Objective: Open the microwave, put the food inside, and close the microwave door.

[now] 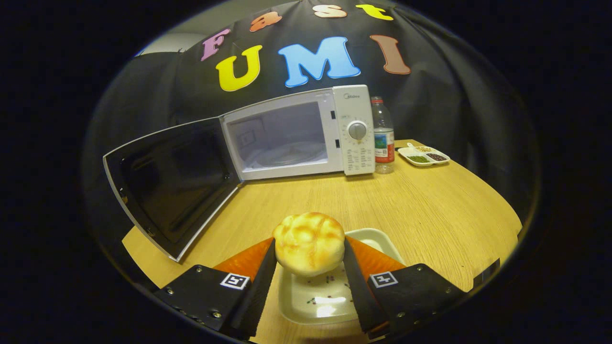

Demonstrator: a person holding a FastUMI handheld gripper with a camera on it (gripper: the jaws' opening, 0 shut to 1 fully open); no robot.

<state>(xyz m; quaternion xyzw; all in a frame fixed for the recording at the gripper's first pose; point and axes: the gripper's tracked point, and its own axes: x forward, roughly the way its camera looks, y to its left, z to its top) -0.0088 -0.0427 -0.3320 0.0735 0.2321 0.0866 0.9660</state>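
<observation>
Tool (310, 253) fingers clamp round golden bread bun (309, 243) from both sides, holding it just above the white rectangular dish (373, 237) on the wooden worktop (406, 200), white microwave (296, 136) cavity straight ahead, slightly left, door (172, 184) swung open leftward.

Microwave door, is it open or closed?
Open. The microwave door is swung wide, showing the glass turntable inside. The fingers grip the bun.

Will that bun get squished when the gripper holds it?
Probably slightly: the bun looks puffy and soft, pinched between both fingers. It likely weighs little, since it hangs above the plate unsupported. Its round shape might roll if dropped.
</observation>
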